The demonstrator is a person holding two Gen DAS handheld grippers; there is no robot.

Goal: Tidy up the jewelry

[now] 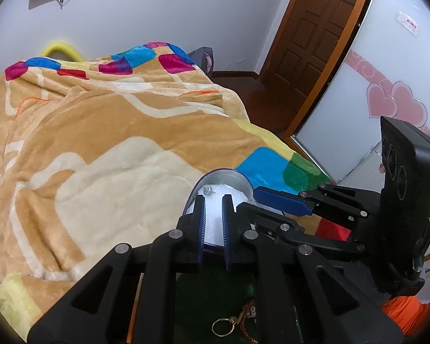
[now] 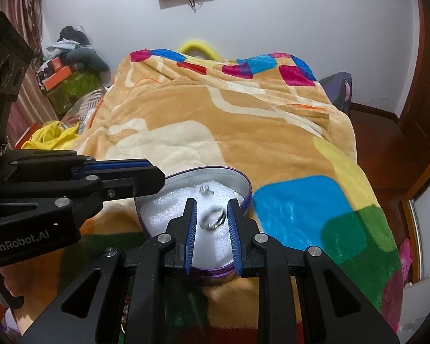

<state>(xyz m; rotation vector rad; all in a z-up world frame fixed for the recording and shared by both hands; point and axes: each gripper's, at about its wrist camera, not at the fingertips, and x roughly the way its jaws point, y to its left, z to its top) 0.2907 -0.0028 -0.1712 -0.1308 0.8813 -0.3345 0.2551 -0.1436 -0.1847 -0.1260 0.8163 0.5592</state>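
Note:
A heart-shaped tin (image 2: 215, 172) with a purple rim and white foam lining (image 2: 169, 209) lies on the blanket. A silver ring (image 2: 213, 219), slightly blurred, sits on the foam. My right gripper (image 2: 212, 209) straddles it with its jaws a little apart, and neither pad touches it. A small silver piece (image 2: 205, 190) rests further back on the foam (image 1: 208, 190). My left gripper (image 1: 213, 200) hovers over the tin's (image 1: 223, 172) near side, almost closed, with only foam showing in the slit. In the right wrist view the left gripper (image 2: 159, 179) reaches the tin's left rim. In the left wrist view the right gripper (image 1: 247, 199) enters from the right.
A tan fleece blanket (image 1: 114, 143) with coloured patches covers the bed. A gold ring (image 1: 223, 326) and a red-and-gold chain (image 1: 248, 314) lie on a dark green patch under my left gripper. Boxes and clothes (image 2: 66, 66) pile up far left, and a wooden door (image 1: 315, 28) stands at the right.

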